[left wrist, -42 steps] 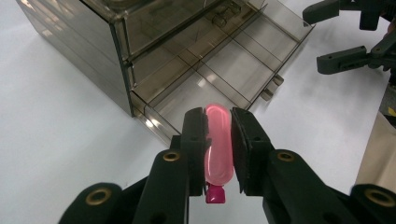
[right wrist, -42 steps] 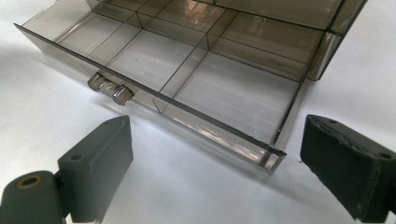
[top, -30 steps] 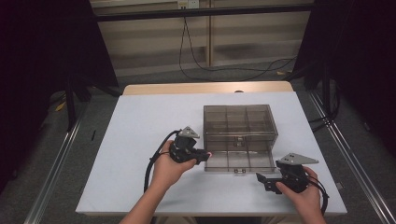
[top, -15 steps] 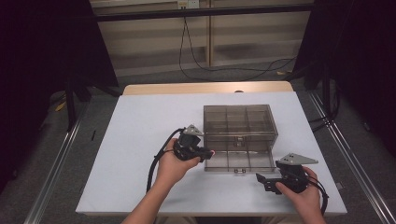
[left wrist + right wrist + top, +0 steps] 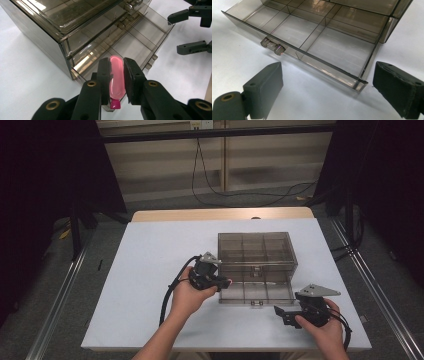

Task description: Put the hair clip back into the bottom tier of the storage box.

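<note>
The left tongs (image 5: 117,82) grip a pink tube (image 5: 117,77) at the near-left corner of a smoky clear drawer box (image 5: 255,247) on the white desk (image 5: 150,270). Its bottom drawer (image 5: 312,37) stands pulled out, its compartments bare. The tube looks bound for a compartment; next comes lowering and releasing. The right tongs (image 5: 327,87) wait wide open at the drawer's near-right corner.
</note>
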The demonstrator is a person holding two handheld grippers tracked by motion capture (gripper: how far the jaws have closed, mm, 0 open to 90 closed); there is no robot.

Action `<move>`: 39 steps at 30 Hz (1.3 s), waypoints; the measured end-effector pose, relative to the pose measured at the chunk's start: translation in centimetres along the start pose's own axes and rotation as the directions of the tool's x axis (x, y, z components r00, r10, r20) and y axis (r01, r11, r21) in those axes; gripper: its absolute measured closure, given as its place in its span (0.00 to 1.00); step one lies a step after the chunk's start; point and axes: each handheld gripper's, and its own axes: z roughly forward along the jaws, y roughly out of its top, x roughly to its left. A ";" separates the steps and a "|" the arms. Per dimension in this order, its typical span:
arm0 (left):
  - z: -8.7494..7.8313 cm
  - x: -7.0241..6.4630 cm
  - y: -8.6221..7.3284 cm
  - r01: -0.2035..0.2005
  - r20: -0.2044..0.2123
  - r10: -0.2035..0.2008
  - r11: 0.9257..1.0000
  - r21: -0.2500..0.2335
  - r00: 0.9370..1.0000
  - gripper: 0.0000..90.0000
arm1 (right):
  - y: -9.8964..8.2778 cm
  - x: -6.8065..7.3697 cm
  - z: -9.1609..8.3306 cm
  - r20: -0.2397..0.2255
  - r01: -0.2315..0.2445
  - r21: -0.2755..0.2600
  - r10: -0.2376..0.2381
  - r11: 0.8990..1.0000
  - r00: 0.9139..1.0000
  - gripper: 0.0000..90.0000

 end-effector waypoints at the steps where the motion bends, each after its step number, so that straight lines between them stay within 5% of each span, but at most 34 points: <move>1: 0.1 0.0 0.0 0.003 -0.001 -0.003 1.000 0.003 1.000 0.85 | 0.0 0.0 0.0 0.000 0.000 0.000 0.000 1.000 1.000 0.10; 39: 2.8 -0.4 0.3 -0.006 -0.015 0.006 1.000 0.010 1.000 0.85 | 0.0 -0.2 -0.1 -0.004 -0.001 -0.003 0.001 1.000 1.000 0.10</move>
